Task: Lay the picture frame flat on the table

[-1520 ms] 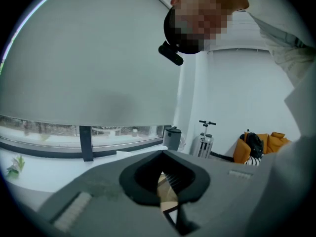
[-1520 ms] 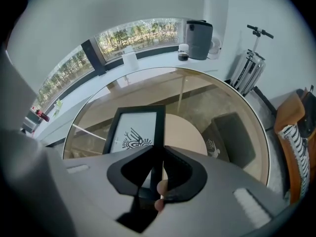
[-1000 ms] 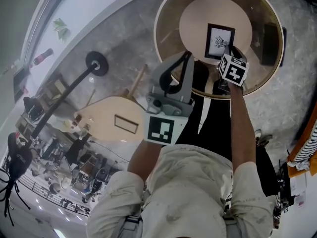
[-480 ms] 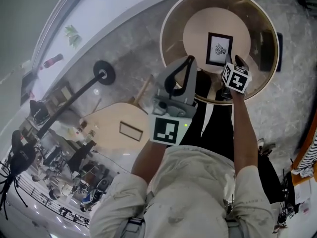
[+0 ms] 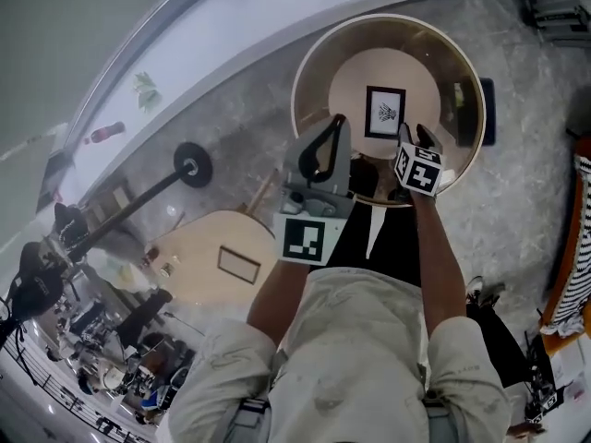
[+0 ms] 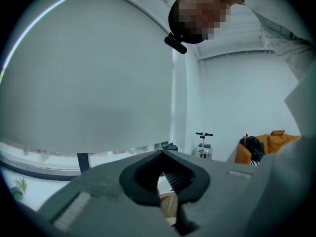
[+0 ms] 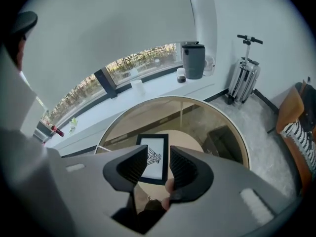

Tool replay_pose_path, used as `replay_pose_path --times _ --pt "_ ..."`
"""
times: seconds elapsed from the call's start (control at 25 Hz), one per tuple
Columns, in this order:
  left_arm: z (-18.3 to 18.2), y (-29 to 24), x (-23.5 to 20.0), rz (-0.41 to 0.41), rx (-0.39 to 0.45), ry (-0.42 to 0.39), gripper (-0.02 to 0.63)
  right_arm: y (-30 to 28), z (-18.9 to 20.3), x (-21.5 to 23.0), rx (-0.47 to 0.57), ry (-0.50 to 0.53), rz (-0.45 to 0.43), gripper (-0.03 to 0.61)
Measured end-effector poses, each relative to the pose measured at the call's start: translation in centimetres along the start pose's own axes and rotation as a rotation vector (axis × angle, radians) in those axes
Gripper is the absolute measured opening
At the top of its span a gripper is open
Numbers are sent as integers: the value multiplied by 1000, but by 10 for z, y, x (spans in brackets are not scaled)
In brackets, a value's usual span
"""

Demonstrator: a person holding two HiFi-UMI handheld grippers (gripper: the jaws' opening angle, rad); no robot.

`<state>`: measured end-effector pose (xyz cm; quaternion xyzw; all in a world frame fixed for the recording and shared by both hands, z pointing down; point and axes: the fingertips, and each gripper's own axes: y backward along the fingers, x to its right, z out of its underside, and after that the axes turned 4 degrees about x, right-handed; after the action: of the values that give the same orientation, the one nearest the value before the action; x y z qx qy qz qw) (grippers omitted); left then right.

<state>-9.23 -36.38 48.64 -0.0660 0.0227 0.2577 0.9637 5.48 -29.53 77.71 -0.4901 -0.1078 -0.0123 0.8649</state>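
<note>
Lying flat on the round glass worktop (image 5: 457, 67), the picture frame (image 5: 385, 112) is a slim rectangle with a thin black border, a white sheet inside it and one small dark drawing in the middle of the sheet. It rests near the centre of the worktop, over the pale round disc that shows through the glass, and its long sides run away from the person. In the head view the right tongs (image 5: 416, 137) are just on the near side of the frame, a little to its right, and they point steeply down toward it. In the right gripper view the frame (image 7: 153, 158) appears in the gap of the right tongs (image 7: 158, 150), but it lies below on the worktop (image 7: 197, 117), apart from both pads. Its jaws have just been opening; they stand wide apart and nothing is held between them. The left tongs (image 5: 337, 120) are to the left of the frame, at the near edge of the worktop. In the left gripper view the left tongs (image 6: 161, 154) have their tips together and grip nothing.
</note>
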Motion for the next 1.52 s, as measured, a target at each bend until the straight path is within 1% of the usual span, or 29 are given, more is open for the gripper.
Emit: replay_pose_path --times 0.2,0.32,0.44,0.64,1.0,1.2,1.4,1.52 --pt "-27 1 16 -13 46 -5 3 46 -37 6 101 4 -23 146" --pt "-41 2 22 -19 60 -11 3 74 -61 7 168 8 -38 146" --pt "-57 3 31 -22 96 -22 3 102 -84 10 240 14 -51 147" --pt "-75 11 45 -34 127 -27 3 151 -117 12 354 32 -69 147" --pt "-116 16 63 -35 194 -58 3 258 -184 3 618 213 -74 153" --pt "-140 13 71 -47 235 -82 3 308 -221 0 756 250 -98 153" --pt "-162 15 79 -62 274 -103 3 355 -246 -5 883 275 -124 153" --pt "-174 16 81 -64 284 -134 3 382 -259 -9 970 304 -121 153"
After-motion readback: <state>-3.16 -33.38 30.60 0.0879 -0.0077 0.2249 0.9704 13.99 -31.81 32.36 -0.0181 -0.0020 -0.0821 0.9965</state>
